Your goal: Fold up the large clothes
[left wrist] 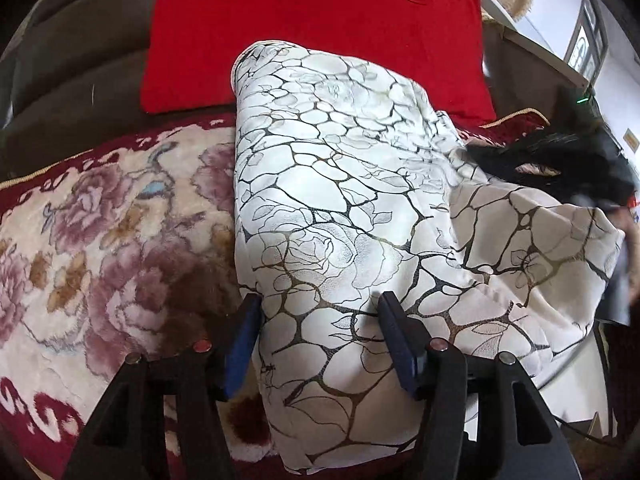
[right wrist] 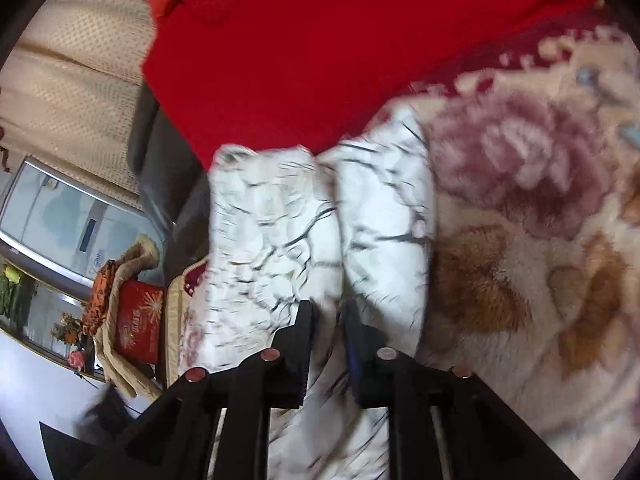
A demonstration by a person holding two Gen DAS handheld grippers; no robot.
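Note:
A white garment [left wrist: 340, 184] printed with a dark vein-and-rose pattern lies folded in a long bundle on a floral blanket [left wrist: 100, 232]. My left gripper [left wrist: 320, 308] hovers over its near end, open, with its blue-padded fingers [left wrist: 244, 332] standing wide on either side of the cloth. In the right wrist view, which is blurred, the same garment [right wrist: 272, 232] shows as two thick folds. My right gripper [right wrist: 328, 312] has a narrow gap between its jaws. A ridge of the cloth runs through that gap, and the pads do not visibly press on it.
A red cushion [left wrist: 312, 28] leans against the grey sofa back [left wrist: 72, 40] behind the garment. A dark blurred shape [left wrist: 560, 160] lies over the garment's right end. Beside the sofa stand a glass-topped table [right wrist: 60, 216] and a red box [right wrist: 138, 324].

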